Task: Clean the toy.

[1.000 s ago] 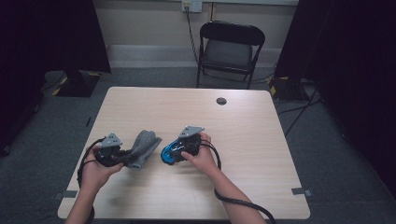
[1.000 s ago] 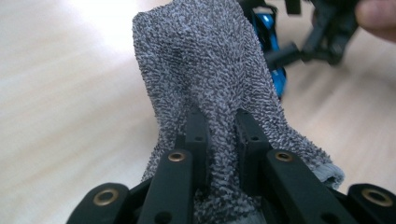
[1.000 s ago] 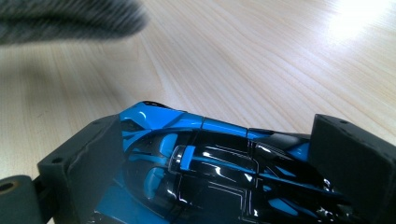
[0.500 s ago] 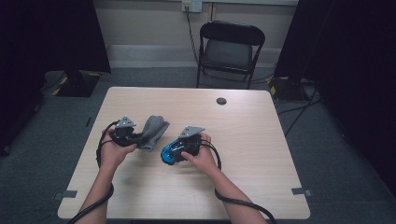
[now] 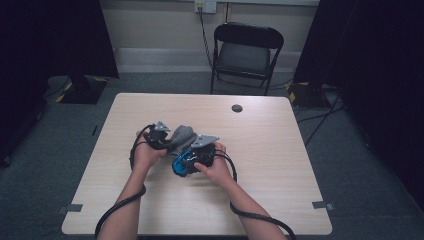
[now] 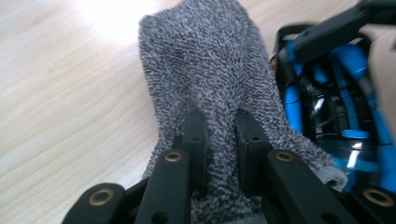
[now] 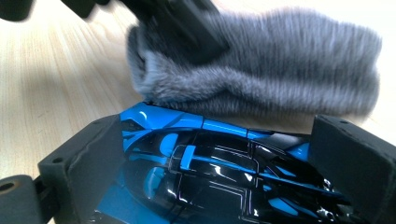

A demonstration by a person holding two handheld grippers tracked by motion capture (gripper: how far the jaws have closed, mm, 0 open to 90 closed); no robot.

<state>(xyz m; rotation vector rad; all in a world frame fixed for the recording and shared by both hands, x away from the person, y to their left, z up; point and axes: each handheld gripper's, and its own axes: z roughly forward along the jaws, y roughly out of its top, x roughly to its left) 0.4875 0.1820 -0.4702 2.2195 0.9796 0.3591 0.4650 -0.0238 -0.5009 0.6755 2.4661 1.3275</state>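
Observation:
A grey fuzzy cloth (image 6: 205, 70) is pinched between the two black jaws of my left gripper (image 6: 219, 135), which is shut on it. In the high view this cloth (image 5: 184, 134) lies on the wooden table (image 5: 280, 150) just left of centre, with the left gripper (image 5: 167, 144) at its near end. My right gripper (image 7: 224, 154) is shut on a blue and black toy car (image 7: 210, 172), one pad on each side. The cloth (image 7: 261, 79) rests against the far side of the car. In the high view the car (image 5: 179, 165) sits low on the table under the right gripper (image 5: 184, 164).
A small black round disc (image 5: 237, 108) lies near the table's far edge. A black folding chair (image 5: 245, 50) stands behind the table. Gripper cables (image 5: 120, 207) trail off the near edge. Dark curtains hang at both sides.
My left gripper has carried the grey cloth to the right, up against the toy car. The right gripper and the car have stayed in place.

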